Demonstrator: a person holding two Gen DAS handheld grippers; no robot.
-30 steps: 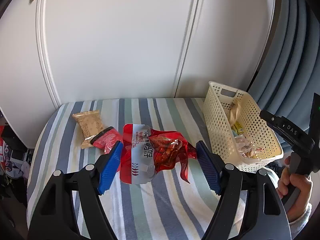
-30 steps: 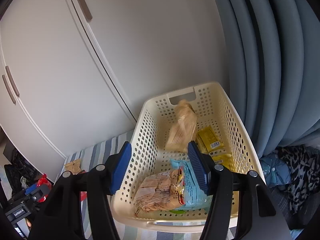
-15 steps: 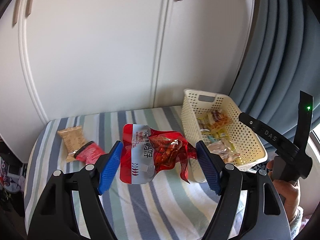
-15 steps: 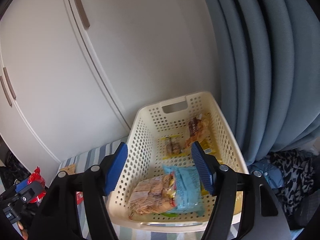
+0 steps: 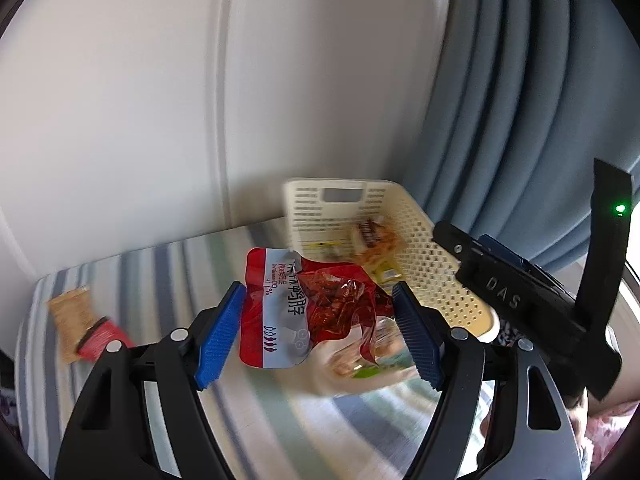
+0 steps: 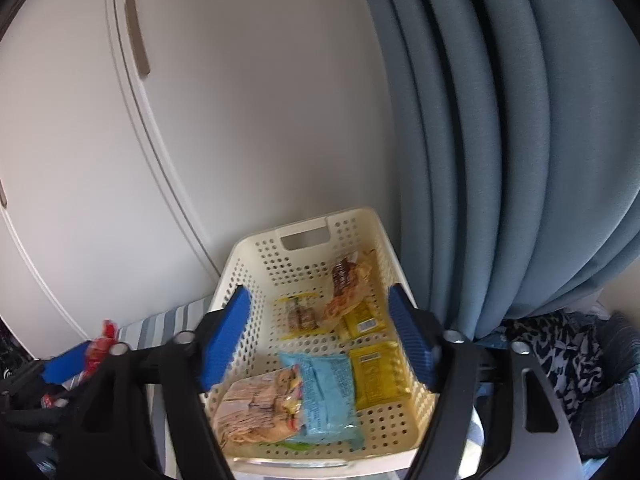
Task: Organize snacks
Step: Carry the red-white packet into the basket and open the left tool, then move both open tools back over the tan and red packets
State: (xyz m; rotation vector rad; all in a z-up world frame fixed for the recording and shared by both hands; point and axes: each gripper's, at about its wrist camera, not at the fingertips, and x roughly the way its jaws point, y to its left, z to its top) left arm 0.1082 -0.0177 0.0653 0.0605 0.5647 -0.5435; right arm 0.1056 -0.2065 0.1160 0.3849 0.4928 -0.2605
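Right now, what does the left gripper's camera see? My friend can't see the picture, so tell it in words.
The left gripper holds a crinkled red and white snack bag between its blue fingers, above a striped cloth. Behind it stands a cream basket with snacks inside, and two small packets lie far left.

White cupboard doors (image 6: 120,140) fill the upper left of the right wrist view, with a brownish handle (image 6: 137,34) near the top and a curved groove running down between the panels. Blue-grey curtains (image 6: 500,120) hang in thick folds over the upper right of that view and also in the upper right of the left wrist view. Patterned black-and-white cloth (image 6: 548,336) lies crumpled at the lower right, below the curtains. A striped cloth (image 5: 168,264) covers the surface across the lower half of the left wrist view, blurred.
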